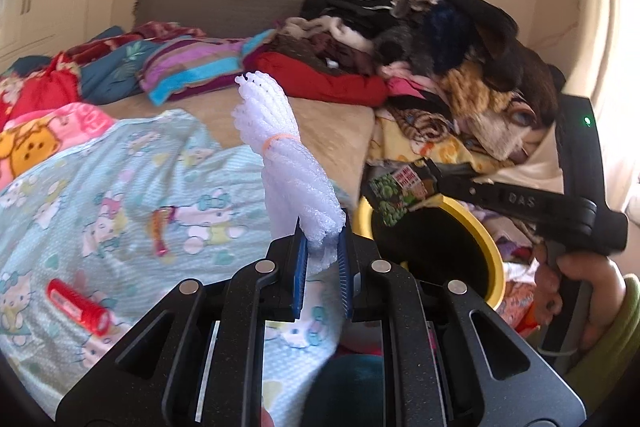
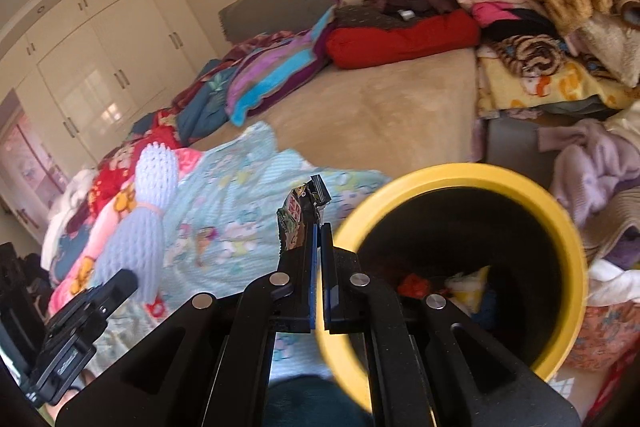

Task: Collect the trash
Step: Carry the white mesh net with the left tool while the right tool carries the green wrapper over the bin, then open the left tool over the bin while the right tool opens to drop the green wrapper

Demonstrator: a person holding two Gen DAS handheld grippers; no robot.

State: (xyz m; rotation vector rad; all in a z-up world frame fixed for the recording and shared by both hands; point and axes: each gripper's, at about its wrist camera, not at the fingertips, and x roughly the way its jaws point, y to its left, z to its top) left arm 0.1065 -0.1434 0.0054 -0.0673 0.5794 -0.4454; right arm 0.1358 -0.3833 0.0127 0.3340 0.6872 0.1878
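The left hand-held gripper (image 1: 323, 251) is clamped on a white foam net (image 1: 280, 151) above the bed (image 1: 332, 123); the right hand-held gripper (image 2: 318, 227) pinches a snack wrapper (image 2: 294, 223) beside the yellow bin rim (image 2: 560, 215). Bare mattress lies beyond.

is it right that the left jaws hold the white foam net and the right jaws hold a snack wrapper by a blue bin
Not quite: the bin is yellow, as the right wrist view shows. The white foam net is in the left jaws and the snack wrapper in the right jaws.
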